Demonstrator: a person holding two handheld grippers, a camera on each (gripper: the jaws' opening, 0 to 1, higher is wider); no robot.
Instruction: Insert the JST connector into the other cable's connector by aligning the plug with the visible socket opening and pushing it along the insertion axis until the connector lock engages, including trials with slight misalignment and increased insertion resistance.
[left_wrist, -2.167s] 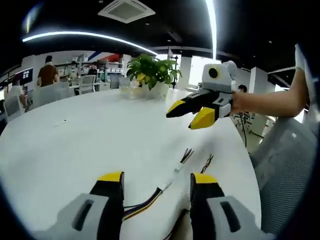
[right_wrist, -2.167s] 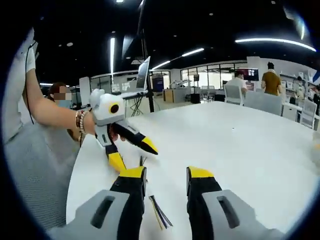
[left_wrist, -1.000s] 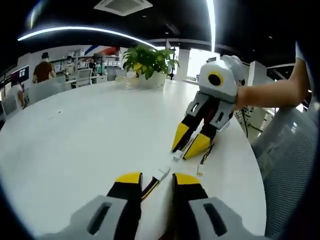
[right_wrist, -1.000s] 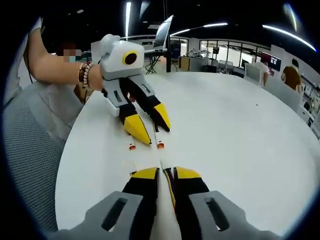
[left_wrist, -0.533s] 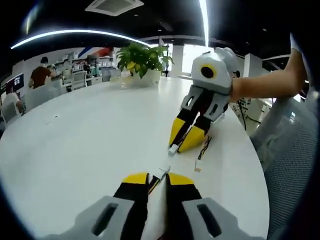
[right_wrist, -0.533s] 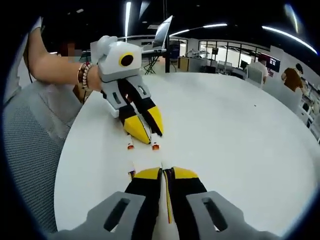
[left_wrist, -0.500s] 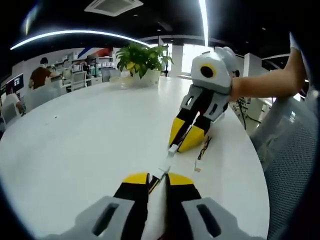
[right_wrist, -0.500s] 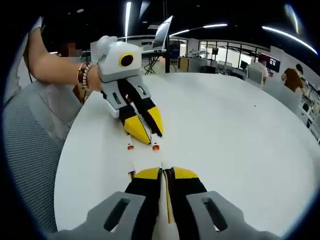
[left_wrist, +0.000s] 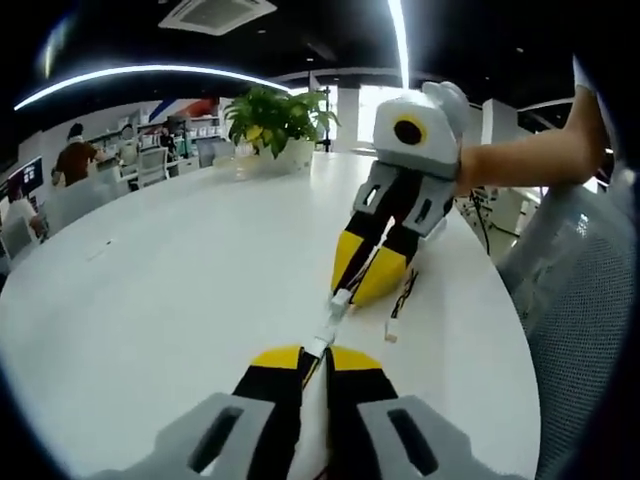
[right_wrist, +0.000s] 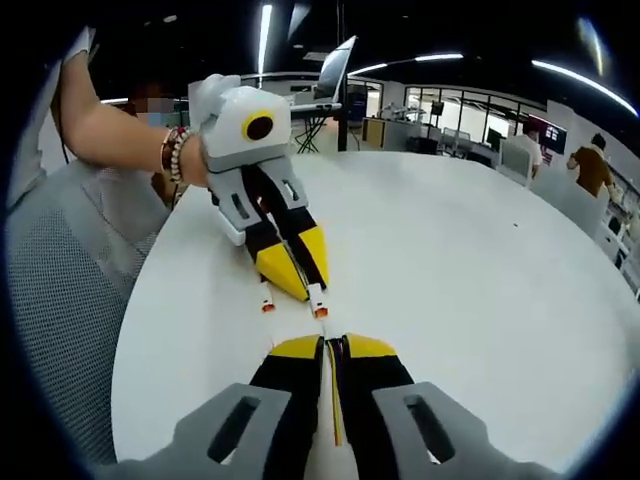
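Note:
My left gripper (left_wrist: 315, 357) is shut on a cable whose white connector (left_wrist: 322, 338) sticks out past its yellow tips. My right gripper (left_wrist: 362, 280) reaches in from the right, shut on the second cable, whose white connector (left_wrist: 341, 298) points back along the same line. The two connectors are end to end; I cannot tell whether they touch. In the right gripper view my right gripper (right_wrist: 331, 347) is shut on thin yellow wires (right_wrist: 333, 405). There the left gripper (right_wrist: 300, 280) holds its white, red-tipped connector (right_wrist: 317, 298) just ahead of them.
A loose cable end (left_wrist: 392, 330) with black wires lies on the round white table (left_wrist: 170, 280), beside the right gripper; it also shows as a small connector (right_wrist: 266, 304). A potted plant (left_wrist: 278, 120) stands at the far side. A mesh chair (left_wrist: 575, 320) sits past the table edge.
Both grippers, open over the cables 2.2 s ago, have shut on them. Over the last half second they have moved closer together, narrowing the gap between the connectors.

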